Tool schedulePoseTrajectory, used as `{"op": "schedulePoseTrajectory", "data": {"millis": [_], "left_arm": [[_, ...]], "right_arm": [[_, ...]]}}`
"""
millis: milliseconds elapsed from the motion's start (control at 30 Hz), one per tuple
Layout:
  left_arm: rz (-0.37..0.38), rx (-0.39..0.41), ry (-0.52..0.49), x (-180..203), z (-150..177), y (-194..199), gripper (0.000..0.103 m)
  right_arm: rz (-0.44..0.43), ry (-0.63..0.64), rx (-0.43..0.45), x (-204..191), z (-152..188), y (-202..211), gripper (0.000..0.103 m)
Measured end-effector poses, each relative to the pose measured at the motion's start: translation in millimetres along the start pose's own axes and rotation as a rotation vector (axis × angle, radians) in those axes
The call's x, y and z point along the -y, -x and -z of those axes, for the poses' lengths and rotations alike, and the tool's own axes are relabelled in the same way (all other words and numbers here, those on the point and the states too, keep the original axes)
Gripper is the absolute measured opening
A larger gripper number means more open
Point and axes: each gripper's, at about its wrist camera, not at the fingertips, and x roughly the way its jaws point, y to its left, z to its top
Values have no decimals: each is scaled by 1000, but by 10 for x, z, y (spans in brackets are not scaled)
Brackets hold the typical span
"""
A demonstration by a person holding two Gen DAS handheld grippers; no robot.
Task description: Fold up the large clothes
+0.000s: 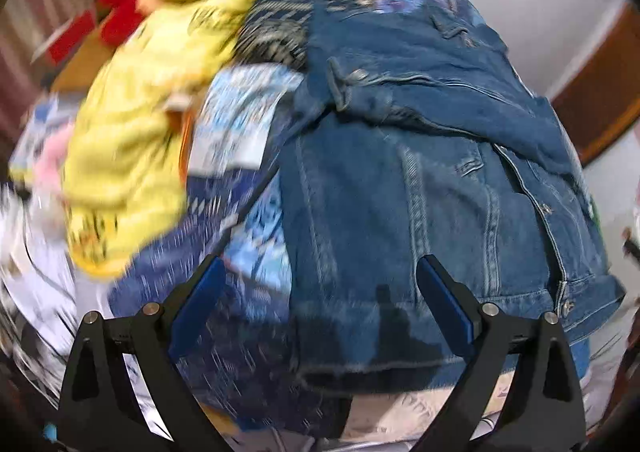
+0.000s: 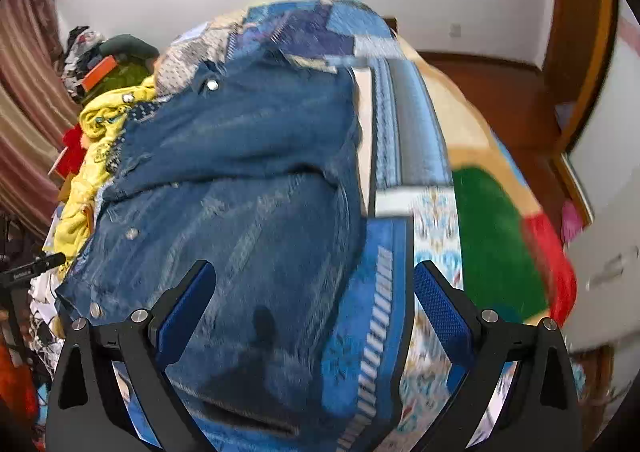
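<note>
A blue denim jacket [image 1: 420, 172] lies on the patterned bedspread [image 1: 240, 120], with one part folded over across its top. It also shows in the right wrist view [image 2: 240, 188], left of centre. My left gripper [image 1: 320, 276] is open and empty, hovering above the jacket's near hem. My right gripper [image 2: 316, 280] is open and empty, above the jacket's right edge where it meets the bedspread [image 2: 384, 292].
A yellow garment [image 1: 132, 140] lies crumpled left of the jacket; it also shows in the right wrist view [image 2: 92, 156]. Red and green clutter [image 1: 120, 8] sits behind it. A green and red blanket [image 2: 500, 236] lies to the right. A wooden door frame [image 2: 576, 52] stands far right.
</note>
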Motion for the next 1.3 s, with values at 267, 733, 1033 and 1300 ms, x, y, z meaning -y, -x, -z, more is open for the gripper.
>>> {"op": "schedulePoseTrajectory", "data": {"millis": [267, 733, 1033, 1300], "left_arm": [[89, -50, 196, -267, 398, -88, 96], [229, -42, 237, -241, 484, -124, 40], [193, 55, 175, -134, 347, 131, 14], [200, 196, 91, 157, -44, 494, 11]], "right_arm": [[-50, -151, 8, 90, 264, 53, 98], [-181, -117, -124, -106, 511, -60, 63], [-190, -157, -57, -67, 478, 16, 16], [-267, -130, 53, -216, 113, 79, 11]]}}
